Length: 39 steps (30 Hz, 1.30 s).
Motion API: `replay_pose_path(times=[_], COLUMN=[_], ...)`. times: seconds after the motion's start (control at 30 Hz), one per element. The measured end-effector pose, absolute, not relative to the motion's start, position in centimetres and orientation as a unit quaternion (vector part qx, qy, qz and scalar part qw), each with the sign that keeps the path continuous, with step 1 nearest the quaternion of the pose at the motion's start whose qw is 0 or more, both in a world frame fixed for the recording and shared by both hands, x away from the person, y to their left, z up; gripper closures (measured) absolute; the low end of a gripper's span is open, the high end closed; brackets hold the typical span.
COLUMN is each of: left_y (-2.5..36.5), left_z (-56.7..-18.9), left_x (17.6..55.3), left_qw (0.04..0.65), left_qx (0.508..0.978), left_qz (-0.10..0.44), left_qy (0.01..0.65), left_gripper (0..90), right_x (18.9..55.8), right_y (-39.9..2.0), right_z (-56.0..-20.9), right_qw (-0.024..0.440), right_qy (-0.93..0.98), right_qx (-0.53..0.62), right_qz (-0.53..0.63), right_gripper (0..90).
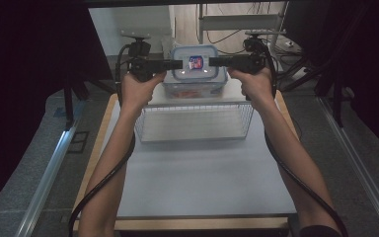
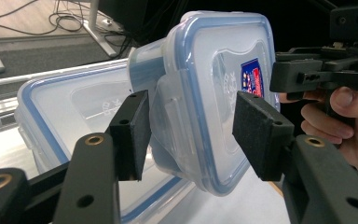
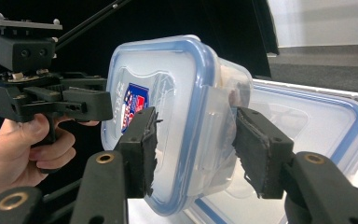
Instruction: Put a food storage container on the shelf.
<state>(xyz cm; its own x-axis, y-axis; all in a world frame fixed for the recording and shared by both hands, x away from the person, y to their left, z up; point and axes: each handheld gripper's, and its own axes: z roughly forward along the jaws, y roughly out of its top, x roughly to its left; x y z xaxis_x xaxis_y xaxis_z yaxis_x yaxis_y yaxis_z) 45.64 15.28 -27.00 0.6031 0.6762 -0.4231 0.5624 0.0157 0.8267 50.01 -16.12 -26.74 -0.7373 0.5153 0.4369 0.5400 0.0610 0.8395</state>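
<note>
Two clear plastic boxes w/ blue-rimmed lids, one wire rack, two tongs. Small box [image 1: 195,64]: lid bears a red-and-blue sticker, side latches clear; it sits atop the large box [image 1: 217,85], which rests on the rack [image 1: 194,121] at 12 o'clock on the table [image 1: 197,182]. Left tongs [image 1: 180,64] at the small box's 9 o'clock, right tongs [image 1: 211,61] at its 3 o'clock. Each pair straddles a side latch; jaws part-open, pads close to the plastic, firm grip cannot be told.
</note>
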Motion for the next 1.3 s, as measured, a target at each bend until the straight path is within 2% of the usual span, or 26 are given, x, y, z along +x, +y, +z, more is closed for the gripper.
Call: replay_pose_path(times=[0.4,0.53,0.8,0.97,1.0,1.03,1.1,1.13,1.23,1.27,1.3], left_y=[15.5,15.1,15.2,15.1,15.2,15.2,15.4,15.5,15.6,15.6,15.6], left_z=[-27.4,-27.5,-27.5,-27.1,-27.1,-27.1,-27.0,-27.0,-27.2,-27.3,-27.6], left_x=[46.6,46.7,46.3,45.3,45.0,44.7,44.2,43.9,42.7,42.2,41.6], left_qw=[0.573,0.570,0.559,0.558,0.558,0.559,0.563,0.564,0.564,0.562,0.561], left_qx=[0.684,0.685,0.693,0.702,0.703,0.704,0.705,0.706,0.713,0.716,0.718], left_qz=[0.037,0.043,0.081,0.112,0.117,0.122,0.127,0.131,0.147,0.151,0.156], left_qy=[0.451,0.451,0.448,0.428,0.424,0.421,0.412,0.407,0.390,0.385,0.381], left_gripper=[43.5,39.4,36.3,35.5,35.6,35.6,37.8,37.8,45.6,50.7,59.0], right_x=[50.5,50.7,51.0,50.3,49.7,49.7,48.9,48.9,47.7,47.2,46.2], right_y=[-15.7,-15.4,-15.5,-15.7,-15.9,-15.9,-16.4,-16.4,-16.8,-16.9,-17.0], right_z=[-26.9,-26.9,-27.1,-26.6,-26.3,-26.3,-25.8,-25.8,-25.6,-25.6,-25.8], right_qw=[0.006,-0.004,-0.024,-0.062,-0.081,-0.081,-0.097,-0.097,-0.110,-0.114,-0.126], right_qy=[-0.722,-0.721,-0.718,-0.730,-0.734,-0.734,-0.733,-0.733,-0.742,-0.747,-0.757], right_qx=[-0.373,-0.375,-0.382,-0.365,-0.354,-0.354,-0.340,-0.340,-0.325,-0.321,-0.310], right_qz=[-0.583,-0.582,-0.582,-0.574,-0.574,-0.574,-0.581,-0.581,-0.576,-0.572,-0.561], right_gripper=[45.5,42.3,40.0,41.3,43.6,43.6,51.4,51.4,62.9,67.0,75.3])
